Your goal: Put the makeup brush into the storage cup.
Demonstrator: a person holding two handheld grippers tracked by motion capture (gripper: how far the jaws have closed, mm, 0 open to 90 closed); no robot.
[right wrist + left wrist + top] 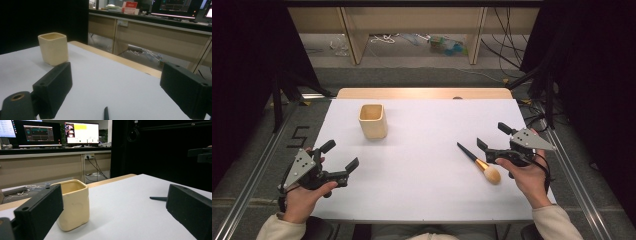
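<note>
A cream square cup (373, 120) stands upright on the white table (422, 135), toward the back left; it also appears in the left gripper view (73, 203) and the right gripper view (53, 48). A makeup brush (479, 162) with a black handle and tan bristle head lies on the right side, handle pointing back left. Its handle tip (158, 198) (106, 113) shows in both gripper views. My left gripper (339, 155) is open near the front left, empty. My right gripper (493, 136) is open, just right of the brush, empty.
A wooden strip (422, 93) borders the table's far edge. Beyond it are desk legs, cables and clutter on the floor (412, 45). Monitors (81, 132) stand on a desk in the background. Dark curtains flank both sides.
</note>
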